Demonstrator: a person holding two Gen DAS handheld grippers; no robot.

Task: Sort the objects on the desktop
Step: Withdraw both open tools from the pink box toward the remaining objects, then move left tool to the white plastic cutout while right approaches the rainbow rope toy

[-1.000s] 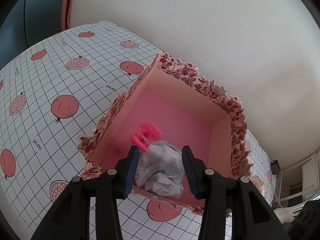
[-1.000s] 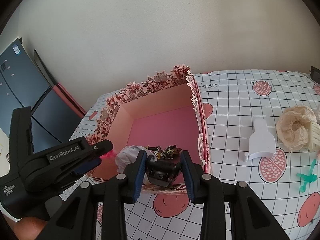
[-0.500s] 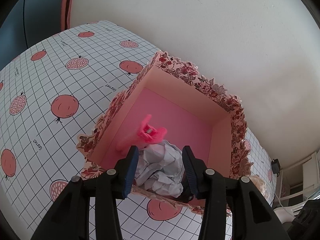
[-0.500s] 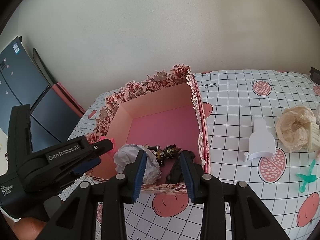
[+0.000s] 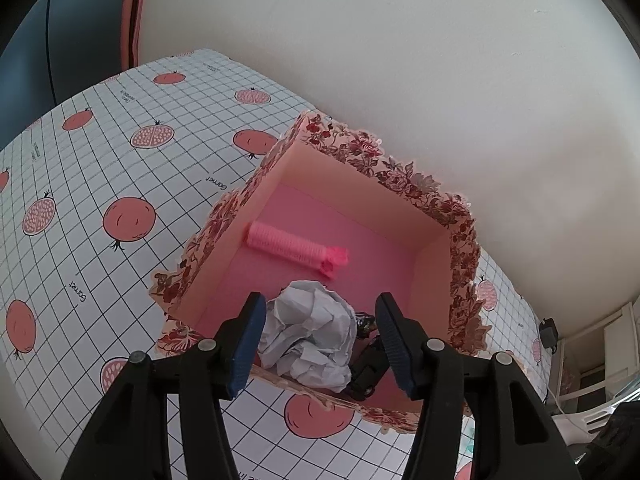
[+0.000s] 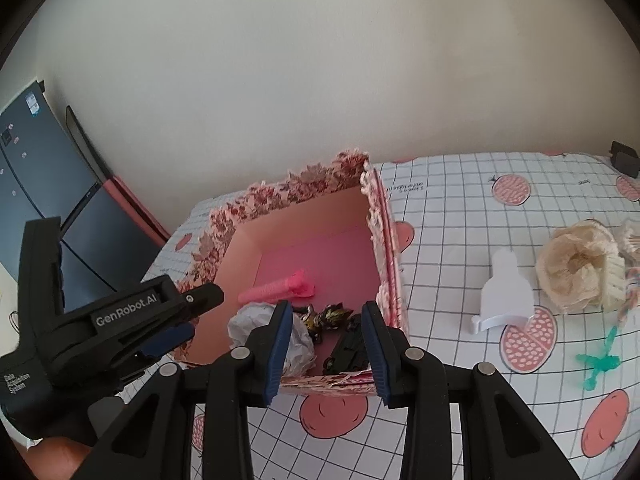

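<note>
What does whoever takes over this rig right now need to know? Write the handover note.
Left tool: jaws opening, nothing gripped; it hangs over the near edge of the floral box.
Right tool: open and empty, over the same edge.
In the box: pink roller, crumpled paper ball, dark gold figure, black toy.
Done: those four are sorted.
Left on the tablecloth, to the right of the box: white stand, cream lace bundle, green figure. Pick these up next, probably with the right tool, which looks closer to them.
</note>
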